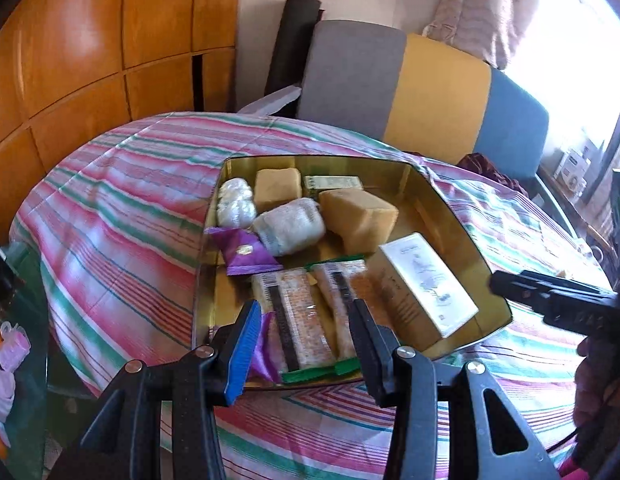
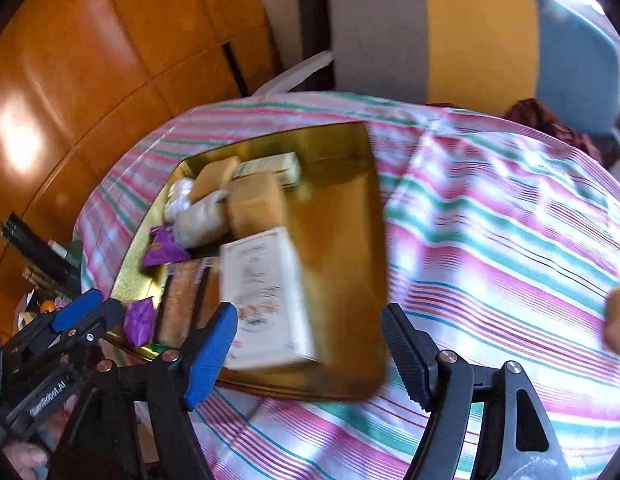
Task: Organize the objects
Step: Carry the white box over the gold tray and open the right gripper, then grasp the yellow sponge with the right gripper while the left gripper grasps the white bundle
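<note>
On the striped table [image 1: 121,208], both tongs, left [image 1: 299,344] and right [image 2: 310,354], hang spread and empty over the gold tray [image 1: 462,216], snacks already gathered inside, apparently for tidiness.

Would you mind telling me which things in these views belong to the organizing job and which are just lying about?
Part of the job:
- gold tray
- white box
- tan blocks
- purple packet
- cracker packs
- white wrapped bundles
- tan item outside the tray on the striped cloth

Just lying about:
- sofa
- wooden cabinet
- dark red cloth
</note>
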The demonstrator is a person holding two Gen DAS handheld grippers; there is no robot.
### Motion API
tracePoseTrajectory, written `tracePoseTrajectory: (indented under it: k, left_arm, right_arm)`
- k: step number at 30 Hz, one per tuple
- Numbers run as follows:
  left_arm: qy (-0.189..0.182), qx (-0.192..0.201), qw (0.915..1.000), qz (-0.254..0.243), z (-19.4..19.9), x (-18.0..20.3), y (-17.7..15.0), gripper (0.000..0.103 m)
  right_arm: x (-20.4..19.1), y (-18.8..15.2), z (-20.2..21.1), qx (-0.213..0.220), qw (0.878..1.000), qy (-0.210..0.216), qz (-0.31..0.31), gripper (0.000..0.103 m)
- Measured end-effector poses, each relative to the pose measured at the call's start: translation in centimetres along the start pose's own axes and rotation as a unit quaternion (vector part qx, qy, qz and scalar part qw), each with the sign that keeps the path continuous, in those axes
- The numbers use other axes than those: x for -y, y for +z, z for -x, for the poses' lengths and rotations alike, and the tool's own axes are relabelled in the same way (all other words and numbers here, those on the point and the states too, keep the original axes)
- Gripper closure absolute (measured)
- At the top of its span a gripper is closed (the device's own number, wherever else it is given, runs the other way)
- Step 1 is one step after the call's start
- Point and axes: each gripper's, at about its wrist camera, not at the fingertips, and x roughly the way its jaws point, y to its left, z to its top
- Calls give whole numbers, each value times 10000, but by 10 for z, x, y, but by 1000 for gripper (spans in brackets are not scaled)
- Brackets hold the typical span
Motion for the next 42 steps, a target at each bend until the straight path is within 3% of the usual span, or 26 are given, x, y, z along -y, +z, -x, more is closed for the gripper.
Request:
tracePoseTrajectory:
  k: [7, 19, 34, 39, 42]
  left_arm:
    - [-166, 81, 9985, -507, 8, 39, 4, 57]
    - [-665, 100, 9867, -1483, 8, 124, 6, 57]
    - [-1117, -187, 9716, -2079, -3, 198, -11, 57]
    - [-1240, -304, 9684, -2141, -11, 212, -12, 57]
    - [-1301, -337, 9661, -2206, -14, 221, -13, 57]
  right_arm:
    - [84, -22, 41, 157, 9947, -620, -803, 25]
    - [219, -44, 95, 337, 9664, -1626, -1960, 25]
    - [319, -56, 102, 680, 9296, -1569, -3266, 25]
    - [322, -57, 92, 560, 9302, -1598, -3256, 25]
    - [316, -50, 85, 516, 9369, -1616, -3055, 25]
